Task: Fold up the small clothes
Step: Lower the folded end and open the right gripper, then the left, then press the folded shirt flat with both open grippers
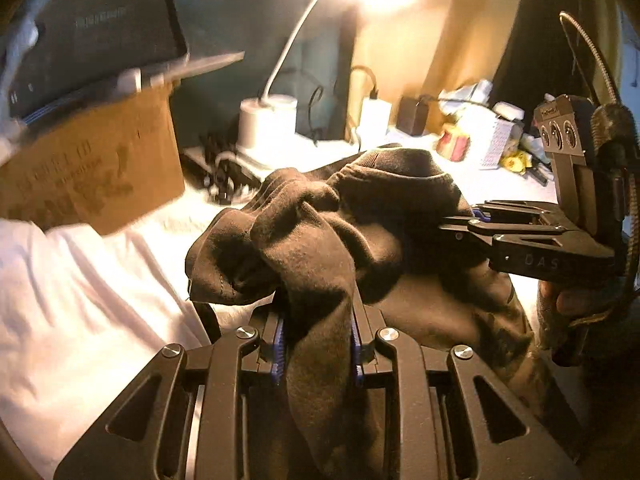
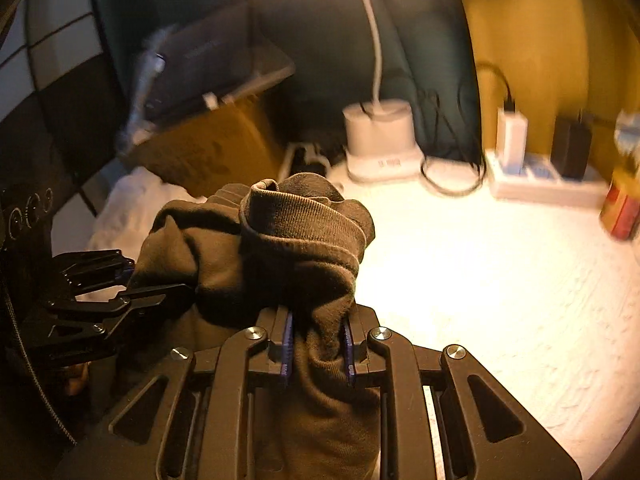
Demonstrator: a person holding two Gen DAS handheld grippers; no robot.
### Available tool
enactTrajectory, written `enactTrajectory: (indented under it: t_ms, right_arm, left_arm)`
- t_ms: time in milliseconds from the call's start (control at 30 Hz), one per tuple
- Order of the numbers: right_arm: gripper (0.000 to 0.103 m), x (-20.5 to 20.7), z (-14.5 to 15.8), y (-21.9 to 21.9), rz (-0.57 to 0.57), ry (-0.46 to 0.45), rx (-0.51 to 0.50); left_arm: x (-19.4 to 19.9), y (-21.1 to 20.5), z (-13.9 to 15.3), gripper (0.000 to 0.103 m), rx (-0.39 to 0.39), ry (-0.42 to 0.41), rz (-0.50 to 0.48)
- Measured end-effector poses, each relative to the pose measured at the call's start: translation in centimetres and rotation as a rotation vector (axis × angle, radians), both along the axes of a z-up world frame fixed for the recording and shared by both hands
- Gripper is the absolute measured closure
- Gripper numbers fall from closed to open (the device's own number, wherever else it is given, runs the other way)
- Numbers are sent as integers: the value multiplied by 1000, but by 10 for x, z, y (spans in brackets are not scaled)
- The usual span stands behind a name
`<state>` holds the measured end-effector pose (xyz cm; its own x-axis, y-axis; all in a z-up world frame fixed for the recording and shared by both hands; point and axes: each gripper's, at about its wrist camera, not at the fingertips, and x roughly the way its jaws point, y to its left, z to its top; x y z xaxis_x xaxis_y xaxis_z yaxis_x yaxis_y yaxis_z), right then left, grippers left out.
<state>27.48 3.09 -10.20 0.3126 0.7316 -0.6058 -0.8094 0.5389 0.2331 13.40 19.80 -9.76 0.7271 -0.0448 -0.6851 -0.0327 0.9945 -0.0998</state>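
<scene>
So both grippers are pinching the same dark brown garment (image 1: 320,220) right now, and it's bunched up in the air above the white bench (image 2: 500,280) rather than lying flat on it. The left gripper (image 1: 318,340) has its jaws pressed onto a thick fold of the fabric, which runs straight through the gap and hangs down behind. Same story on the right gripper (image 2: 318,350): jaws narrowed onto a wad of cloth, with the ribbed cuff or hem (image 2: 304,216) flopping forward over the top.

The bit that matters for whatever comes next: the two grips are close together, so the cloth between them is slack and crumpled, not stretched. From the left wrist view the right gripper comes in from the right side, biting the far end of the bundle. From the right wrist view the left one comes in from the left, touching the near edge of the same lump. So the garment's long axis runs roughly side to side between the two hands, and neither hand is really nearer; they share it.

My guess is the hands need to spread apart to pull it taut, then lay it on the open lit patch of bench ahead, well clear of the lamp base (image 2: 378,136), the power strip (image 2: 540,184) and the cardboard box (image 1: 92,168) off to the left.
</scene>
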Motion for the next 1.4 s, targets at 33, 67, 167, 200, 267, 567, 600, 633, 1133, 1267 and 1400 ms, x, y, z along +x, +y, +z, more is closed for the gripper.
enactTrajectory:
  t_ms: [33, 67, 167, 200, 267, 567, 600, 633, 1133, 1267, 1400]
  right_arm:
    - [82, 3, -5, 2, -4, 13, -9]
    - [79, 7, -9, 3, -9, 25, -17]
    - [73, 17, -18, 5, -42, 57, -42]
    - [72, 23, -21, 4, -57, 71, -48]
    - [66, 30, -24, 3, -90, 80, -61]
    - [62, 58, -29, -7, -180, 109, -74]
    - [62, 59, -29, -6, -182, 105, -76]
    - [60, 58, -28, -7, -186, 102, -79]
    - [45, 49, -17, -15, -251, 32, -107]
    - [45, 38, -12, -18, -249, 18, -103]
    - [45, 25, -9, -23, -246, 8, -106]
  left_arm:
    - [3, 2, -3, 80, -9, 12, 3]
    - [6, 4, -5, 80, -26, 27, 9]
    - [14, 11, -11, 79, -67, 60, 28]
    - [15, 12, -12, 79, -74, 70, 34]
    - [19, 16, -15, 79, -93, 100, 45]
    - [39, 37, -22, 71, -98, 138, 119]
    - [40, 39, -21, 70, -93, 137, 127]
    - [40, 41, -20, 70, -91, 131, 138]
    - [17, 45, 10, 70, -74, 73, 197]
    - [6, 34, 14, 51, -78, 63, 181]
    - [-4, 24, 16, 50, -85, 60, 181]
